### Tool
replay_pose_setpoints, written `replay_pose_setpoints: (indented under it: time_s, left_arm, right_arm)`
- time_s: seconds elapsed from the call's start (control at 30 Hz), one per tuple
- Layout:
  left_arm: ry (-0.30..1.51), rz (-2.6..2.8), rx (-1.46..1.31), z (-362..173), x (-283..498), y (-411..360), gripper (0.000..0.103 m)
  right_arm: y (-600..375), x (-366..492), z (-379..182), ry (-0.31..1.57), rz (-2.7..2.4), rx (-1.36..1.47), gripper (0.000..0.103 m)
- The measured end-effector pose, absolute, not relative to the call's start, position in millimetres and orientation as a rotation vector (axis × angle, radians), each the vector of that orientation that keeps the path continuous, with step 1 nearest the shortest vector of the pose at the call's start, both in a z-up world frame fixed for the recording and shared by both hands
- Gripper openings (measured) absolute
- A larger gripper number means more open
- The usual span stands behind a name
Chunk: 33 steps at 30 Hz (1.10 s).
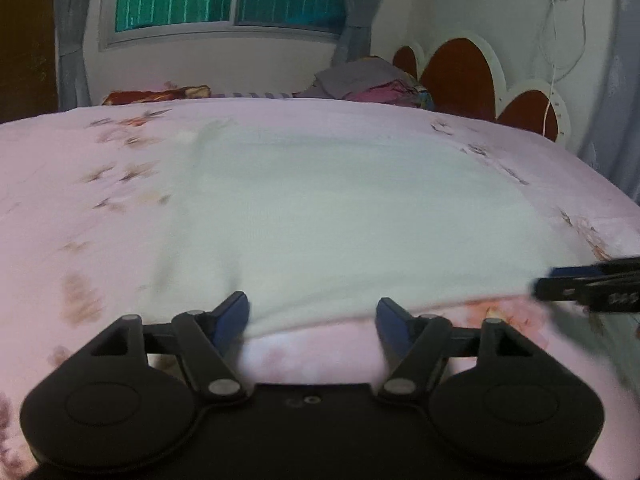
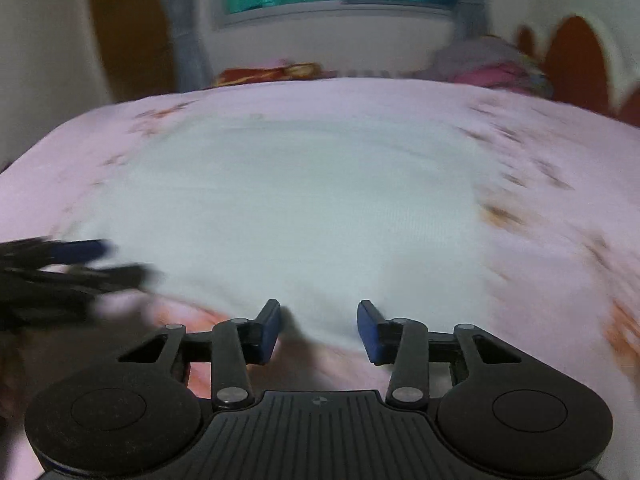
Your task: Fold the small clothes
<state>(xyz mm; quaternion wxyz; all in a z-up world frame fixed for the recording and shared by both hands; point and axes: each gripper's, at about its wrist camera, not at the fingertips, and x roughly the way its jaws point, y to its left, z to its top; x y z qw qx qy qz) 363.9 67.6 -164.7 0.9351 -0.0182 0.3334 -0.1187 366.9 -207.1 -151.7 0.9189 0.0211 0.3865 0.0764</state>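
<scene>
Two tools at the near hem of one garment. White cloth [image 1: 320, 208], knit-looking, lies spread flat on the bed [image 1: 80, 200], which carries a pink floral sheet; its near edge sits just ahead of both sets of fingers.

Left tool [image 1: 312, 316]: released, jaws spread wide, hem lying in the gap between them; fabric bunches slightly against the left finger. Right tool [image 2: 318, 320]: also released, jaws apart, hem between them, a small pucker at the left pad. Neither grips anything. Each tool shows in the other's view as a dark blur at the frame edge, beside the same near edge.

Risks, as judged from here:
- Pinching the sheet along with the cloth. The hem lies flush on the bedding, so a low bite would likely lift both.
- Uneven grab. One tool closing on a bunched spot and the other on flat hem would probably skew the fold line.
- Single-layer catch. Cannot tell whether the garment is one layer or two at the hem; taking only the top would open it rather than fold it.
- Soft mattress gives under pressure, so the hem may slip out.

Writing: none readable. No brand or label visible on cloth, sheet or tools. Right view heavily motion-blurred.

Far side: heap of clothes [image 1: 368, 80] by the headboard [image 1: 460, 68], well apart.
</scene>
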Motion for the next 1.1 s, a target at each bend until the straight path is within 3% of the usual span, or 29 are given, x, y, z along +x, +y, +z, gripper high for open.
replay_pose_setpoints:
  time_s: [0.03, 0.07, 0.13, 0.2, 0.3, 0.37, 0.4, 0.43, 0.47, 0.5, 0.57, 0.63, 0.73, 0.8, 1.1]
  left_arm:
    - [0.680, -0.253, -0.038, -165, 365, 68, 0.070]
    - [0.683, -0.262, -0.044, -163, 366, 69, 0.070]
    - [0.689, -0.252, -0.060, -150, 372, 66, 0.070]
    - [0.622, -0.248, -0.065, -133, 381, 65, 0.081]
    - [0.593, -0.240, -0.088, -119, 420, 55, 0.084]
    - [0.572, -0.247, -0.080, -116, 447, 45, 0.084]
    - [0.581, -0.245, -0.071, -116, 462, 39, 0.081]
    - [0.591, -0.248, -0.072, -117, 474, 35, 0.079]
    - [0.602, -0.251, -0.072, -119, 483, 34, 0.081]
    - [0.611, -0.259, -0.076, -124, 492, 35, 0.083]
    - [0.648, -0.256, -0.078, -136, 501, 42, 0.082]
    - [0.684, -0.226, -0.047, -151, 504, 59, 0.080]
    - [0.667, -0.254, -0.049, -162, 495, 90, 0.077]
    - [0.662, -0.269, 0.006, -163, 490, 89, 0.077]
    - [0.627, -0.257, -0.053, -162, 489, 94, 0.078]
  right_arm:
    - [-222, 358, -154, 0.787, 0.147, 0.069, 0.030]
    - [-228, 353, -154, 0.783, 0.147, 0.079, 0.029]
    - [-228, 351, -149, 0.794, 0.163, 0.079, 0.029]
    - [-224, 357, -134, 0.734, 0.157, 0.096, 0.029]
    - [-214, 381, -119, 0.669, 0.148, 0.134, 0.030]
    - [-201, 414, -117, 0.687, 0.150, 0.132, 0.045]
    - [-194, 429, -118, 0.686, 0.152, 0.124, 0.069]
    - [-184, 441, -119, 0.668, 0.151, 0.104, 0.074]
    - [-176, 451, -120, 0.647, 0.170, 0.089, 0.072]
    - [-171, 462, -124, 0.654, 0.169, 0.077, 0.063]
    - [-171, 480, -134, 0.705, 0.190, 0.084, 0.060]
    - [-178, 485, -142, 0.732, 0.207, 0.078, 0.046]
    - [-214, 480, -153, 0.732, 0.118, 0.072, 0.046]
    - [-245, 467, -154, 0.716, 0.061, 0.113, 0.037]
    - [-238, 464, -151, 0.754, 0.055, 0.002, 0.037]
